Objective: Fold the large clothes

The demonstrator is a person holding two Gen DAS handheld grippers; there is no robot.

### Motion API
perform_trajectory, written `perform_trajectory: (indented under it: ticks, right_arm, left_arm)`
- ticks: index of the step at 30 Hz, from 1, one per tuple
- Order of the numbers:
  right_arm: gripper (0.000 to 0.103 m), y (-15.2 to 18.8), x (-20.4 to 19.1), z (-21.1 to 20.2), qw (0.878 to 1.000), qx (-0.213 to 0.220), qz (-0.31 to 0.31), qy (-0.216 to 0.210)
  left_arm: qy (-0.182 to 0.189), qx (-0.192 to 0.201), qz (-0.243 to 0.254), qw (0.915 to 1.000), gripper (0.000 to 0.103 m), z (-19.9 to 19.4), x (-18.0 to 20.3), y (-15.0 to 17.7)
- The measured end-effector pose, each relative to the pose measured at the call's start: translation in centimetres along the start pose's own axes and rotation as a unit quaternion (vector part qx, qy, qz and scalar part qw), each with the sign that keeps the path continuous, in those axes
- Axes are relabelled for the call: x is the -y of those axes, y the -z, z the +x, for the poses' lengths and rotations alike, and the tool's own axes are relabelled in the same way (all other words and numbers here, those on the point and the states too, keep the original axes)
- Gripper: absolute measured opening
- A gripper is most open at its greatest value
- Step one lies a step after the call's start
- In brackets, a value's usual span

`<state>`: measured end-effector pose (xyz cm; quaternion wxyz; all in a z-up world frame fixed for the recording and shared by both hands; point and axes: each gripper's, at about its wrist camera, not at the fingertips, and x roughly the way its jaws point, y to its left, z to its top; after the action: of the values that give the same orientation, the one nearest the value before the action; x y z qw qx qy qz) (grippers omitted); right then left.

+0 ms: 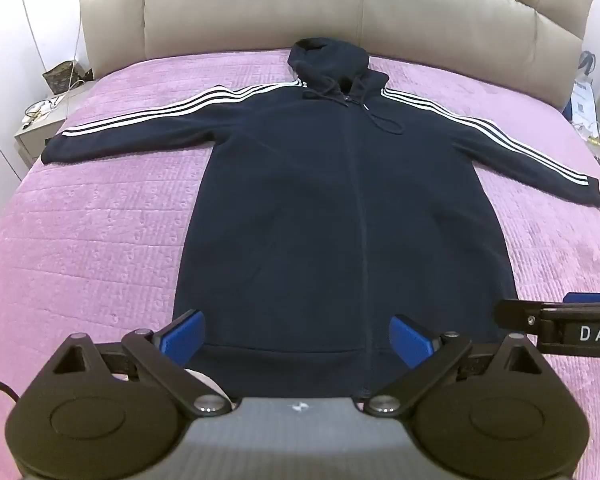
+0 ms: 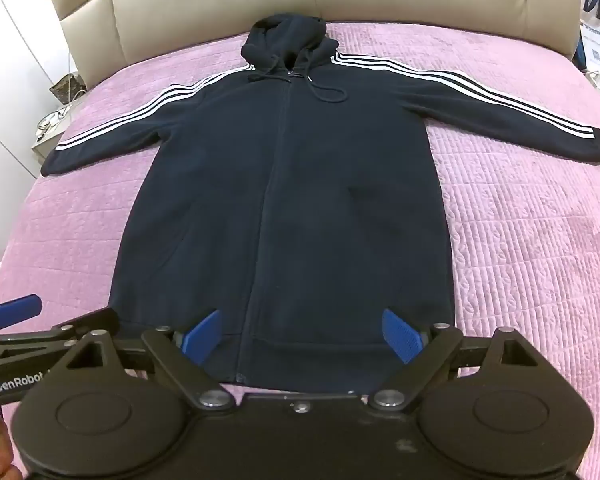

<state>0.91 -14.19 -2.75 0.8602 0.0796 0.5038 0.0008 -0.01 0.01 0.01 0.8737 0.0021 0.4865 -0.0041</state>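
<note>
A long navy zip hoodie (image 1: 340, 208) with white sleeve stripes lies flat, front up, on a pink bedspread (image 1: 100, 240), sleeves spread, hood toward the headboard. It also shows in the right wrist view (image 2: 292, 200). My left gripper (image 1: 298, 340) is open and empty, held above the hem's left half. My right gripper (image 2: 304, 336) is open and empty, above the hem near the zip. The right gripper's tip shows at the right edge of the left wrist view (image 1: 560, 320); the left gripper shows at the left of the right wrist view (image 2: 20, 328).
A beige padded headboard (image 1: 300, 4) stands behind the hood. A nightstand (image 1: 40, 124) with a brown bag (image 1: 62, 76) and cables is at the far left. A bag and papers (image 1: 584, 96) stand at the far right. The pink bedspread (image 2: 520, 240) extends either side.
</note>
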Motion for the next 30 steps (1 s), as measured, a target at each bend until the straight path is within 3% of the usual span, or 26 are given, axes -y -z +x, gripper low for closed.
perform_trajectory:
  ticks: [30]
  right_arm:
    - [0.103, -0.12, 0.46, -0.09, 1.0, 0.006, 0.008, -0.018]
  left_arm:
    - [0.001, -0.004, -0.005, 1.0, 0.1, 0.28, -0.26, -0.04]
